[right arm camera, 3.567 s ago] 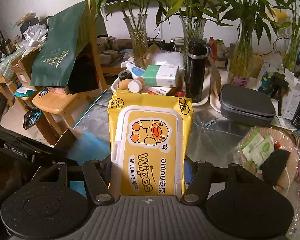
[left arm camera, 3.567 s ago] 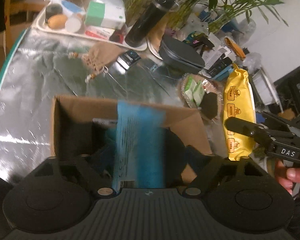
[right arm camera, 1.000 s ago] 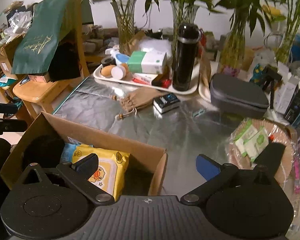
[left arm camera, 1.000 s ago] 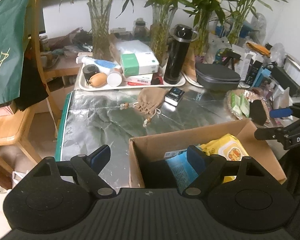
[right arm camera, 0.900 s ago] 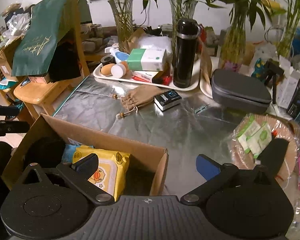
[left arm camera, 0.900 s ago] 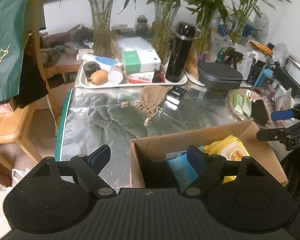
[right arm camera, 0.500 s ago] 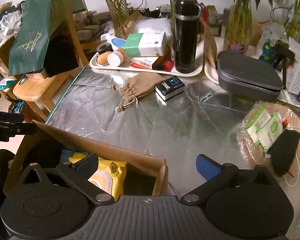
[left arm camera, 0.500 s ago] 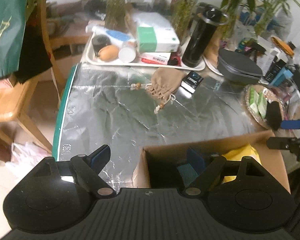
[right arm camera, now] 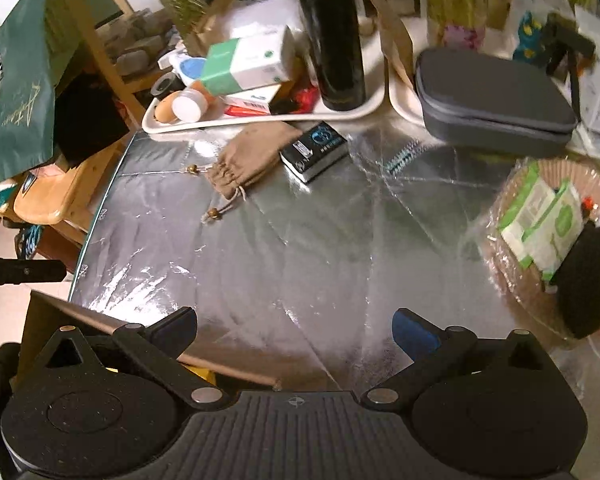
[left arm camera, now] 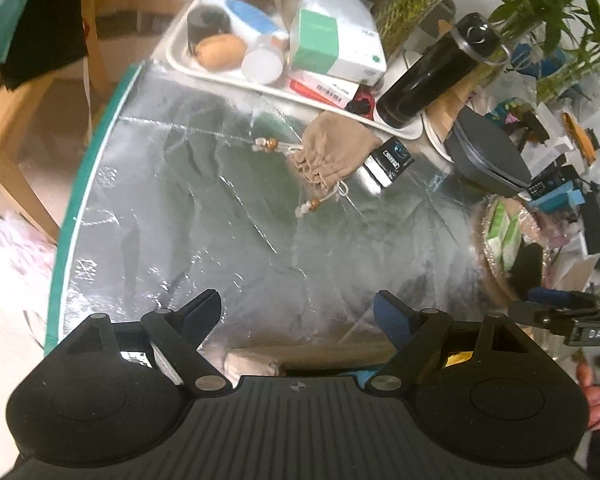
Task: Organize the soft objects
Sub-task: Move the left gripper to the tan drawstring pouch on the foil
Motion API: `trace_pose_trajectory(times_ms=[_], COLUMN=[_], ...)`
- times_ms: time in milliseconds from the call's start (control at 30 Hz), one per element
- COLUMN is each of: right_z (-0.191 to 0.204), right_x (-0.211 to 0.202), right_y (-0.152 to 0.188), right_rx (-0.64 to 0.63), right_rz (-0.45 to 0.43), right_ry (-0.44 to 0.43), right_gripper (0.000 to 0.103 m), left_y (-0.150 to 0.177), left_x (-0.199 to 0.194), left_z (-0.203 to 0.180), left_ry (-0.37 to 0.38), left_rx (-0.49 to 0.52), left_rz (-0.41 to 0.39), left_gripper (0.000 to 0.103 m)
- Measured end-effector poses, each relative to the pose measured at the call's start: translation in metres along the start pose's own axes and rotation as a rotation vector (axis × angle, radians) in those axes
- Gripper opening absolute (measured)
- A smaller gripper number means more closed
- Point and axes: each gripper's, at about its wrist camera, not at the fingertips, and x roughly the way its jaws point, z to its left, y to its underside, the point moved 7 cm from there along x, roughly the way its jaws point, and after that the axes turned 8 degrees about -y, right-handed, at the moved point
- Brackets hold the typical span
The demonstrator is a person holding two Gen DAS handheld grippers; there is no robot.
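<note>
Both hand-held grippers, left (left arm camera: 298, 312) and right (right arm camera: 294, 330), gaping empty above desk (left arm camera: 220, 232), angled toward pouch (left arm camera: 332, 154), likely next for box (right arm camera: 100, 320).

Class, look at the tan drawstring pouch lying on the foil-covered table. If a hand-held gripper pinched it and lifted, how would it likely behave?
The tan drawstring pouch lies flat and wrinkled, so it would probably sag and fold, not hold shape. Its beaded cords trail loose and would likely dangle. It looks nearly empty, so probably light.
</note>
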Motion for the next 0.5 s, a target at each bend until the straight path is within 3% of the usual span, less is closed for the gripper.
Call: trace_pose_trajectory(times_ms=[300, 500], right_z=[-0.006, -0.013], right_x=[0.026, 0.04], right_y=[-0.01, -0.021], right_rx=[-0.043, -0.103], right_rz=[0.008, -0.057], right_ry=[-0.036, -0.014], right_gripper=[0.103, 0.103], left_y=[-0.012, -0.021], left_x=[0.021, 0.032], left_z=[0.002, 0.001], left_ry=[-0.008, -0.013], left_rx=[0.035, 0.121], left_rz=[0.021, -0.014], left_gripper=[0.084, 0.084])
